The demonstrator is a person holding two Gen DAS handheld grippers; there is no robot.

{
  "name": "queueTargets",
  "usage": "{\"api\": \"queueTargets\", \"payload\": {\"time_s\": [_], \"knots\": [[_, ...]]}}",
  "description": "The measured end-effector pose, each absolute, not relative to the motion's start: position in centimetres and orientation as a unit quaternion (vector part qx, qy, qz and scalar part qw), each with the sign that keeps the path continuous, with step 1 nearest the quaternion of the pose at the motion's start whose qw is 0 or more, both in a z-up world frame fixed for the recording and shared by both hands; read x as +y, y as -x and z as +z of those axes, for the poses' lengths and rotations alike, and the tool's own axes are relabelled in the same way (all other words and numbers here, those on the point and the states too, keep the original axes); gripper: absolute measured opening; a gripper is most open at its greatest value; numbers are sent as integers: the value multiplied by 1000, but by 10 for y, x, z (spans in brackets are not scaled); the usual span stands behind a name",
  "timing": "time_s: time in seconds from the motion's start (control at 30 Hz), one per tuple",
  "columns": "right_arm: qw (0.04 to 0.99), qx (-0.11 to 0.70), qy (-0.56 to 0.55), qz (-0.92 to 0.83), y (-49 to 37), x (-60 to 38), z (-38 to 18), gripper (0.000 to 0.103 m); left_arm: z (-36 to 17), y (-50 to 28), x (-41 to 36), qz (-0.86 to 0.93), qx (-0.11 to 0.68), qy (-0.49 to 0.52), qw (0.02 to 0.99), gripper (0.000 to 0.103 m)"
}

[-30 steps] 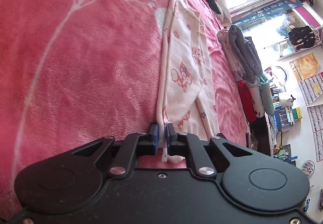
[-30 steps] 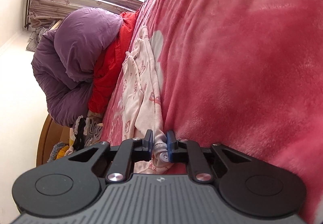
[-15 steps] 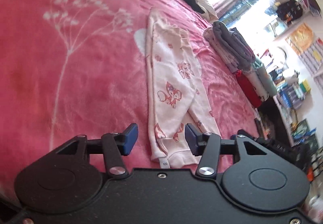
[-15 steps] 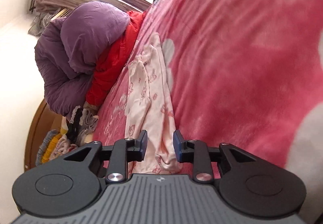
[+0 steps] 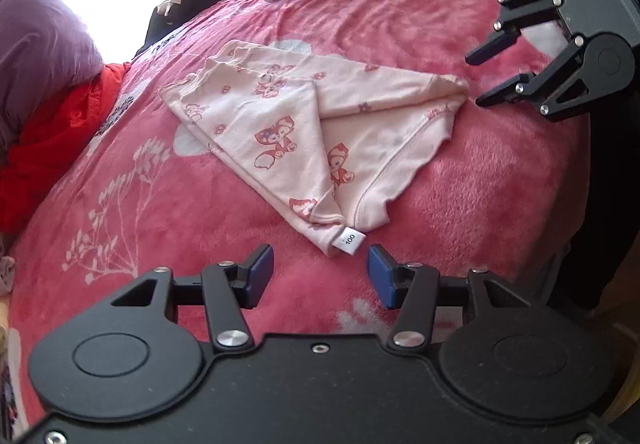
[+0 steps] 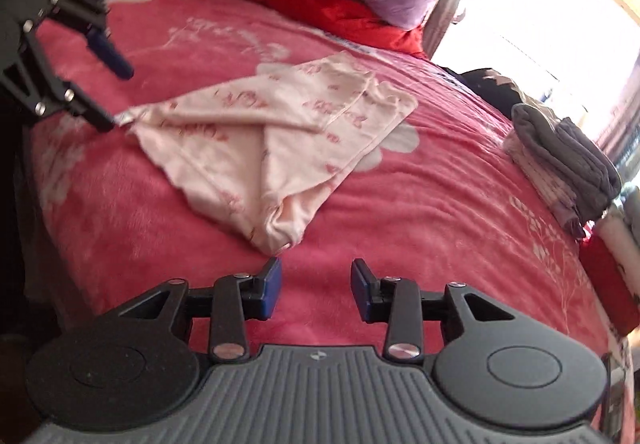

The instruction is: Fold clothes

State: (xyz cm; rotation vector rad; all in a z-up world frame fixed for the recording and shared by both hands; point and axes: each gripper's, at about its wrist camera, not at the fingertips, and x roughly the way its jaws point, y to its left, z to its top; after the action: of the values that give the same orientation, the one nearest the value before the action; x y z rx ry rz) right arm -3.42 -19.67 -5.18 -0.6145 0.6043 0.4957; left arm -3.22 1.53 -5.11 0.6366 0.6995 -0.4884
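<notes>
Two hand-held grippers, left (image 5: 321, 276) and right (image 6: 314, 284), both spread apart and clamping nothing, flanking pale fox-print garment (image 5: 304, 128) lying folded on pink bed blanket (image 5: 160, 196), 12 o'clock of each.

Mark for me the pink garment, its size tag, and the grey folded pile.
pink garment (image 5: 280, 116), left wrist view, on the folded-over upper layer with the fox print.
size tag (image 5: 349, 240), left wrist view, middle of the white label at the near corner.
grey folded pile (image 6: 568, 148), right wrist view, on the top grey layer.
</notes>
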Motion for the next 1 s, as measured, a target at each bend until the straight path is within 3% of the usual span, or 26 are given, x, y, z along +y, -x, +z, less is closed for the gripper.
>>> {"api": "queueTargets", "payload": {"time_s": [0.2,0.33,0.57,0.67,0.9,1.0], "knots": [[853,244,395,237,48,-171,-65,41,-63,40,-2,-217,287,-394,846,55],[846,187,445,227,53,-161,-73,52,-72,43,-13,-209,248,-455,829,55],[859,117,449,217,57,-159,-61,50,-70,43,-9,-198,227,-471,829,54],[841,147,467,231,54,-159,-69,50,-76,47,-9,-205,231,-490,815,48],[805,175,515,237,56,-160,-76,51,-82,48,-15,-210,223,-525,794,47],[798,151,532,239,58,-161,-80,52,-85,42,-18,-208,222,-523,796,47]]}}
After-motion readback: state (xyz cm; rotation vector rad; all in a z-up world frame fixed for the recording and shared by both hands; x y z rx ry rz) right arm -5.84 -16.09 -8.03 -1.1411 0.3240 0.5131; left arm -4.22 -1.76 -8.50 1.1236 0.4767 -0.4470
